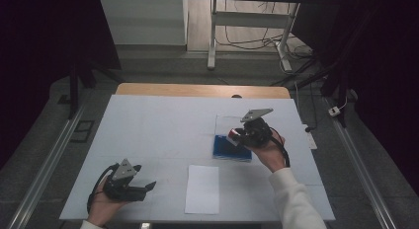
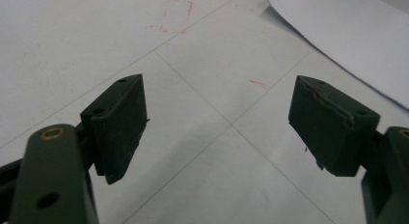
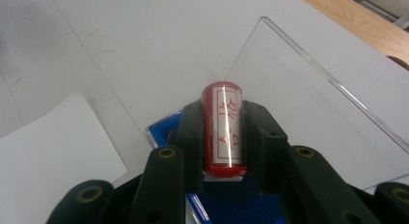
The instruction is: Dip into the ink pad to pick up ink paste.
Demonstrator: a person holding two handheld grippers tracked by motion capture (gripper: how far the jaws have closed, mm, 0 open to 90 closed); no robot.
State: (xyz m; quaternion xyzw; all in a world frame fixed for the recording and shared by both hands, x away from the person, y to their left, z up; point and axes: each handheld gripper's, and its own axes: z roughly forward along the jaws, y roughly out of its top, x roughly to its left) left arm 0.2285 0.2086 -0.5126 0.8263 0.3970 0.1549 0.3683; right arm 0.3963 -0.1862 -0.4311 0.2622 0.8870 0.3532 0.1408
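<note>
The left gripper (image 1: 148, 187), a black two-jaw tool with a grey three-cornered plate on top, sits low at the near left part of the white table surface (image 1: 158, 130), held from behind by the person's left hand (image 1: 101, 204), which enters from the bottom edge. It lies roughly level and points toward the table's middle. In the left gripper view its jaws stand wide apart with nothing between them, over bare white surface crossed by thin seam lines and faint red marks (image 2: 176, 16). A plain white rectangular sheet of paper (image 1: 202, 188) lies flat near the front edge, between the two grippers; its corner also shows at the upper right of the left gripper view (image 2: 347, 31). Further right, the right gripper (image 1: 236, 135) is raised above the table, held by the person's right hand (image 1: 269, 152) on a forearm in a white sleeve (image 1: 296, 199) that rises from the bottom right. Its jaws are closed on a red cylindrical stamp with a white label bearing red characters (image 3: 224, 130), gripped across its sides. Directly below the stamp lies a blue rectangular pad in a clear case (image 1: 230, 149), and a clear plastic lid (image 3: 313, 98) stands tilted open behind it.
</note>
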